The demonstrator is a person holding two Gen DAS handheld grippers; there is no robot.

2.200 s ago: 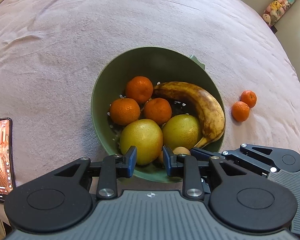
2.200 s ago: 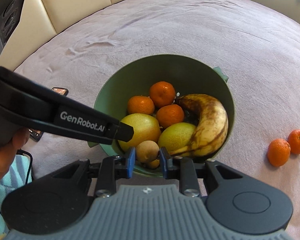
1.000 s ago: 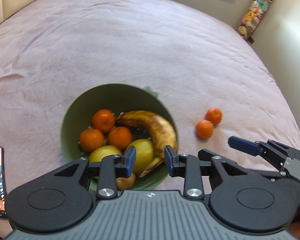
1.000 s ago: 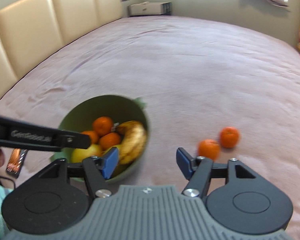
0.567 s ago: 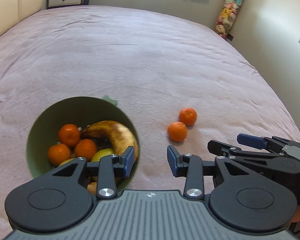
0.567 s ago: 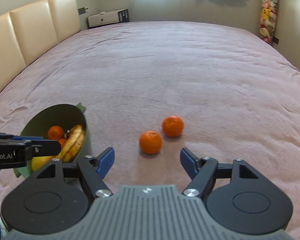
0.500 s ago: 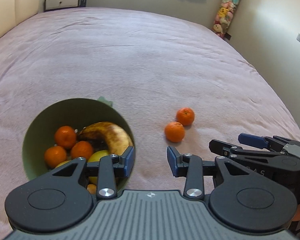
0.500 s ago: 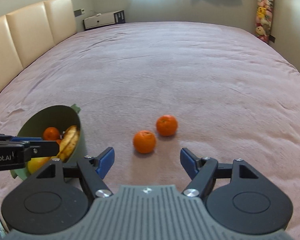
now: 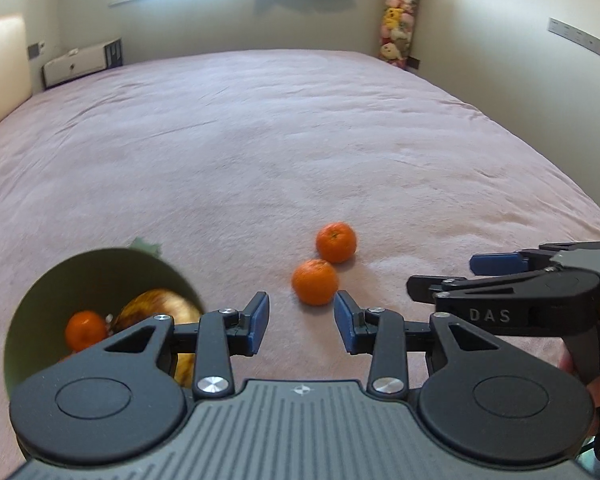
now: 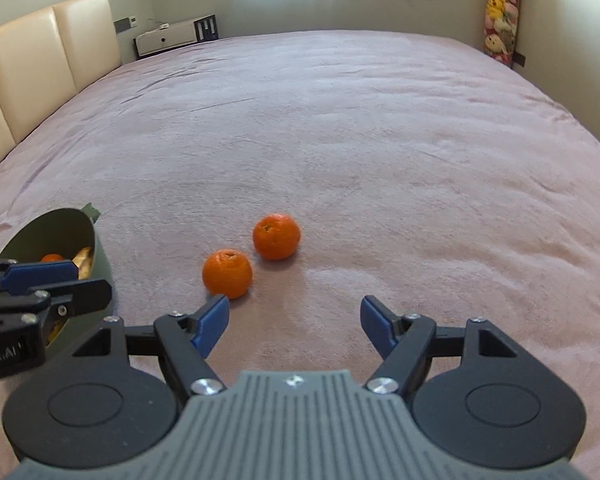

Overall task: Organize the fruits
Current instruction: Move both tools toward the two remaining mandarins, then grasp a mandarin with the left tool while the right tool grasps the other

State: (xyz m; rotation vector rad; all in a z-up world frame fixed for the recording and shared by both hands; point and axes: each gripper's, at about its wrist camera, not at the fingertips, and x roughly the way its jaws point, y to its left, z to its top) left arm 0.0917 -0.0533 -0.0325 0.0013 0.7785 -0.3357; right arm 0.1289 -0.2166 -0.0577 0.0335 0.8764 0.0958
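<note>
Right wrist view: the right gripper [image 10: 294, 322] hangs with fingers wide apart, sized for the near tangerine [image 10: 227, 273] just beyond its left fingertip. The left gripper [image 9: 301, 322], fingers apart, idles beside the green bowl [image 9: 32, 312] on the bed [image 10: 340, 140].

Your left gripper [image 9: 300, 322] and right gripper [image 10: 294, 322] are showing black linkage arms, blue fingertip pads [image 10: 211, 323], silver screws, ribbed grey housings; white "DAS" lettering is marking the right one's side.
</note>
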